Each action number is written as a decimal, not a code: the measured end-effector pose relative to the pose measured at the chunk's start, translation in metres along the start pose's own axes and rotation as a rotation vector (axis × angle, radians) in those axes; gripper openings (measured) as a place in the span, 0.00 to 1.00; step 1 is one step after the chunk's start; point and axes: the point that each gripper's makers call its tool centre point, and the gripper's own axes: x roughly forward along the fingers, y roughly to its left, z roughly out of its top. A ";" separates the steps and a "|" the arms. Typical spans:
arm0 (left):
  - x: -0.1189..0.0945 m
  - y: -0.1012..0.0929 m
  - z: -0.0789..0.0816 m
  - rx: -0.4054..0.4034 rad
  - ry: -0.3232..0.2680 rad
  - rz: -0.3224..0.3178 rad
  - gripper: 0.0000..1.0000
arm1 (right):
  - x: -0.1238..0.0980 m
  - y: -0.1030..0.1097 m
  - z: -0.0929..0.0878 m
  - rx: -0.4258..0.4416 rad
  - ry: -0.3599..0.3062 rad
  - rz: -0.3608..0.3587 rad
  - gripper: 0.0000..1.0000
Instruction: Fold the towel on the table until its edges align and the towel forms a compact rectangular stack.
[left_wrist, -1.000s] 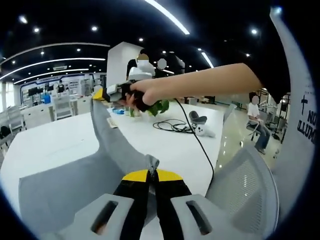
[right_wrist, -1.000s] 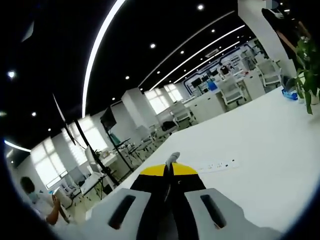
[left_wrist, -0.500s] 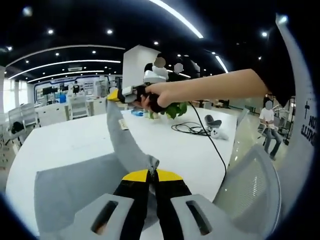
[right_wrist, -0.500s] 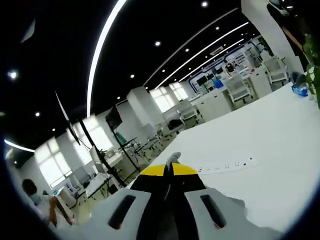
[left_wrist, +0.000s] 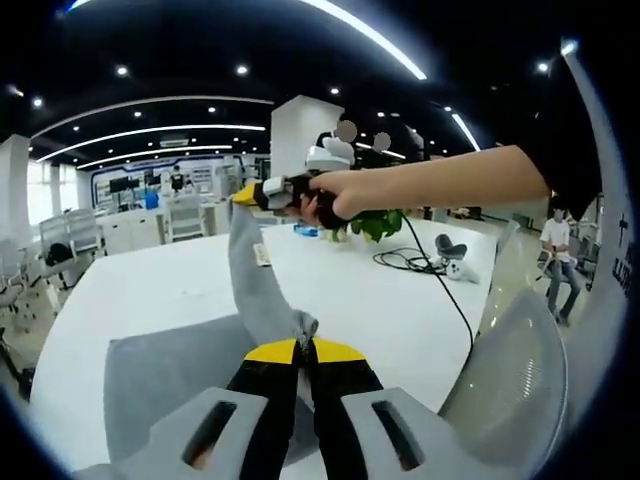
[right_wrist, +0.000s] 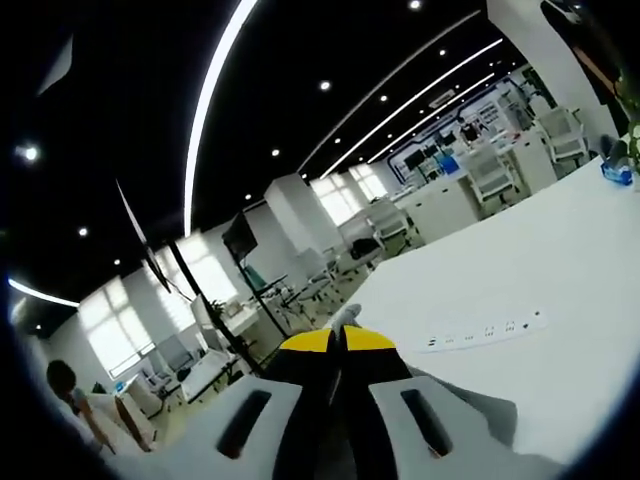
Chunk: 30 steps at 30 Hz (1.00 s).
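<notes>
Mid-fold: left gripper (left_wrist: 303, 347) and right gripper (left_wrist: 243, 193) each have fingers clenched on a towel (left_wrist: 180, 370) corner, lifted off the surface (left_wrist: 370, 300); no stack yet.

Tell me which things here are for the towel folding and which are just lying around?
For the job:
- soft grey cloth towel
- left gripper, shut on one towel corner
- right gripper, shut on another corner
- big white table

Just lying about:
- white power strip
- black cable
- green leafy plant
- grey mesh chair
</notes>
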 end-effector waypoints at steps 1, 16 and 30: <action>-0.003 0.003 0.001 -0.002 -0.004 0.008 0.04 | 0.002 0.002 0.000 0.002 -0.001 0.004 0.00; -0.030 0.038 -0.005 -0.016 -0.005 0.067 0.04 | 0.038 0.033 -0.019 0.027 0.022 0.051 0.00; -0.049 0.065 -0.012 -0.031 0.000 0.105 0.04 | 0.063 0.051 -0.034 0.032 0.038 0.077 0.00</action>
